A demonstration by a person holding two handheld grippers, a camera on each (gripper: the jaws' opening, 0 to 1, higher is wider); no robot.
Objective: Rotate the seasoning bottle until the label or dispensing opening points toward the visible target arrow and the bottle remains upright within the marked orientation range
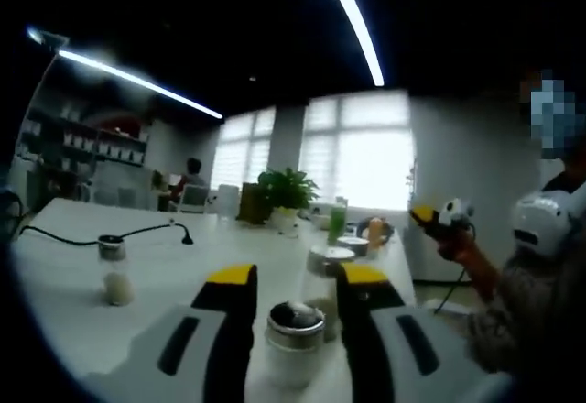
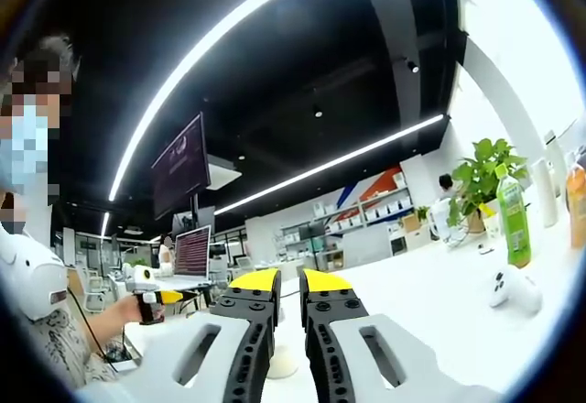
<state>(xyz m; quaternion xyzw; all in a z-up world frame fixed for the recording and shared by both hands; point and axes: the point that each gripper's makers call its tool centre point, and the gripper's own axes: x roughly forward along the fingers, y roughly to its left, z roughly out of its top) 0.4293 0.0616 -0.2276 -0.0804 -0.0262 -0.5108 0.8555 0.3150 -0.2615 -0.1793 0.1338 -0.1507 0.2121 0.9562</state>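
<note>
The seasoning bottle [image 1: 295,328], a pale jar with a shiny metal cap, stands upright on the white table [image 1: 165,284]. My left gripper [image 1: 298,279] is open, and its yellow-tipped jaws flank the cap with a small gap on each side. No target arrow is visible. My right gripper [image 2: 290,284] is held up off the table with its jaws close together and nothing between the tips. It also appears in the left gripper view, where the right gripper [image 1: 439,218] is in a person's hand at the right.
A second shaker [image 1: 112,270] stands left beside a black cable [image 1: 137,232]. A lidded jar [image 1: 328,264], a green bottle [image 1: 337,223] and a plant [image 1: 286,188] sit behind. The green bottle [image 2: 513,215], an orange bottle [image 2: 575,206] and a white device [image 2: 513,288] lie at right.
</note>
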